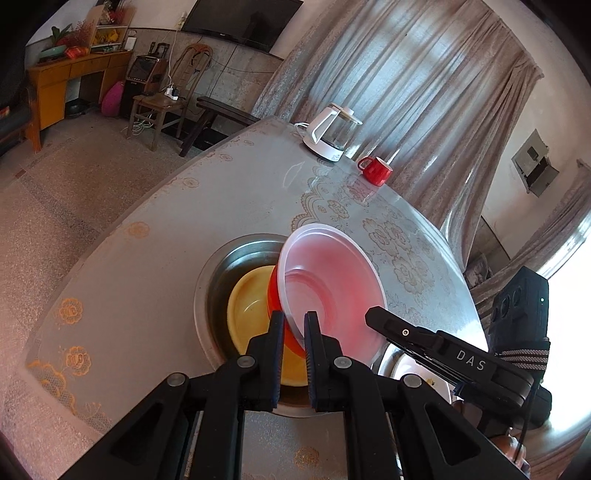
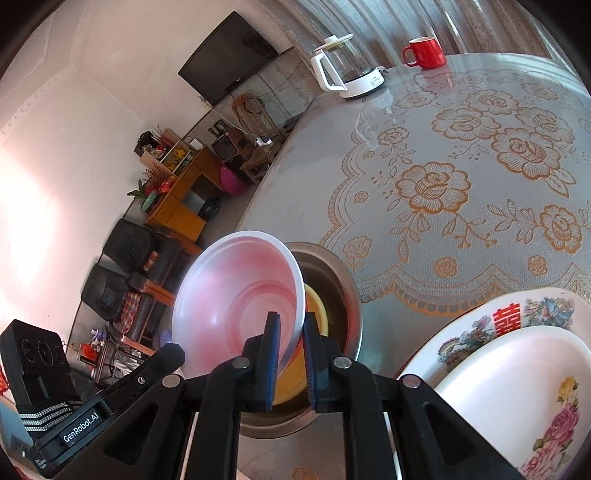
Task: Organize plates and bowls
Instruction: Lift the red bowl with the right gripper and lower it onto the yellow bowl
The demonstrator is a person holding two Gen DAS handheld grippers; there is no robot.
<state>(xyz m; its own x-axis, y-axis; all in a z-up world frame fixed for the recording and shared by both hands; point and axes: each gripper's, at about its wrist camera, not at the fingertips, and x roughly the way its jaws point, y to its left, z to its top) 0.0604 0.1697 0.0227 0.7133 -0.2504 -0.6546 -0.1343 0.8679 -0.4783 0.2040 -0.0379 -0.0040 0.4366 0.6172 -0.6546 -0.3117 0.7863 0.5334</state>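
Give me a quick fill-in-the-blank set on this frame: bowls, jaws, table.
1. Both grippers, left gripper and right gripper, have their jaws shut on the rim of the same ____ bowl.
2. Beneath it a yellow bowl sits inside a ____ basin.
3. The mug beside the kettle is ____.

Missing words: pink; metal; red

I am in a home's living room: a black flat television hangs on the wall, grey-brown drapes cover the window, a yellow wooden desk stands nearby, and a lace-patterned round worktop carries a white-based glass kettle.
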